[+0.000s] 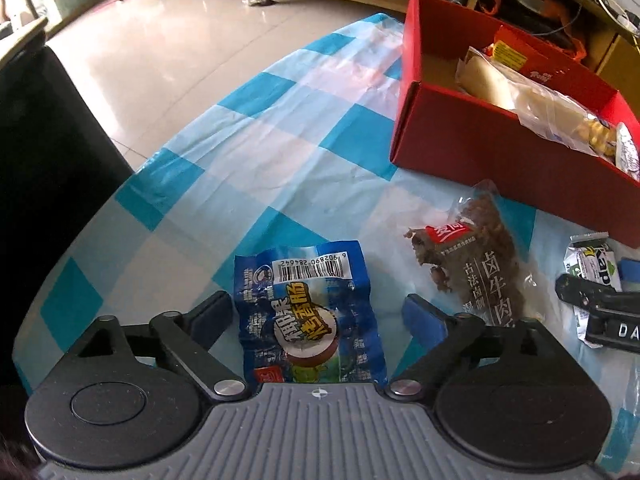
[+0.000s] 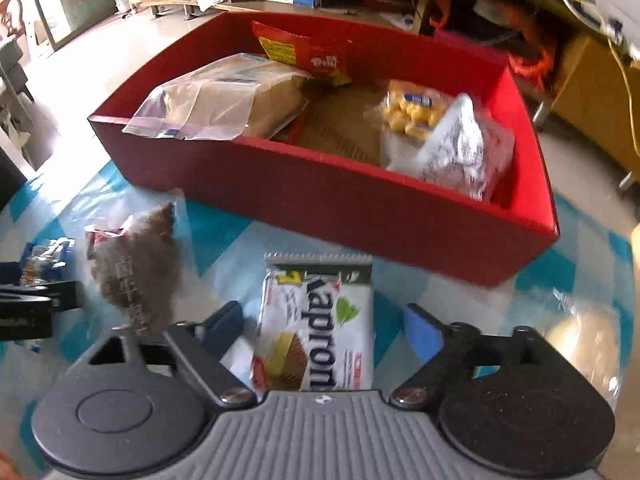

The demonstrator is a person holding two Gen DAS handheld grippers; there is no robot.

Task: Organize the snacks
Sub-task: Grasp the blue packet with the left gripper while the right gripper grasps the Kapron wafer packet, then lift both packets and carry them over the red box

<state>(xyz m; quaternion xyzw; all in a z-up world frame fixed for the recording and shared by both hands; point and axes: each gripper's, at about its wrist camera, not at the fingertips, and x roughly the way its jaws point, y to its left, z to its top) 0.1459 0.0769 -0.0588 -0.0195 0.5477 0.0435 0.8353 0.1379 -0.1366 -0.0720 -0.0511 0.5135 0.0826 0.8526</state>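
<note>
Left wrist view: left tongs (image 1: 320, 316) apart, astride blue sausage packet (image 1: 308, 316), pads clear.
Right tongs (image 2: 324, 328): apart, astride white wafer packet (image 2: 320, 328).

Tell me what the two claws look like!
Both look alike. The left claw has black link arms with shiny silver pins, two round black discs and a ribbed grey plate bearing a small crosshair mark. Its fingers wear blue pads. The right claw has the same grey plate, black discs and blue-padded fingers. No cables or sleeves show.
</note>
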